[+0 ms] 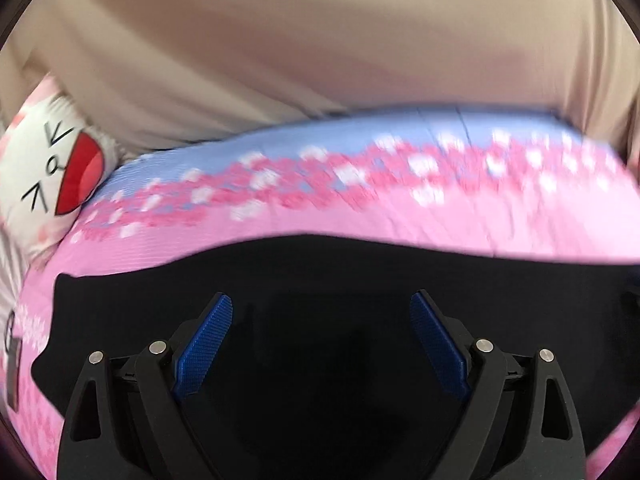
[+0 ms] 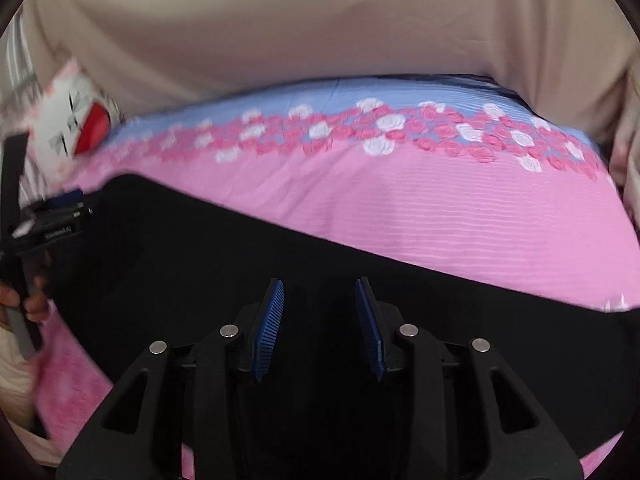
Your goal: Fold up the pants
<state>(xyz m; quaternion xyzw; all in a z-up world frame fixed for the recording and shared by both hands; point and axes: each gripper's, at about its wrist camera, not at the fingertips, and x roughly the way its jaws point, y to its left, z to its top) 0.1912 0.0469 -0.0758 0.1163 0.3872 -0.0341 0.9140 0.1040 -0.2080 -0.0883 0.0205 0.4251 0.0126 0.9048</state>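
Note:
Black pants (image 1: pixel 320 276) lie flat on a pink bedsheet (image 1: pixel 360 220) with a rose band. In the left wrist view my left gripper (image 1: pixel 321 300) is wide open above the pants, with nothing between its blue pads. In the right wrist view the pants (image 2: pixel 224 240) run as a dark strip from left to lower right. My right gripper (image 2: pixel 319 286) hovers over them with its blue pads partly open and nothing between them. The left gripper's body (image 2: pixel 48 220) and the hand holding it show at the left edge of the right wrist view.
A white pillow with a cartoon face and red mouth (image 1: pixel 52 168) lies at the bed's far left; it also shows in the right wrist view (image 2: pixel 76 120). A beige curtain (image 1: pixel 320 40) hangs behind the bed. The sheet's blue strip (image 2: pixel 360 92) marks the far edge.

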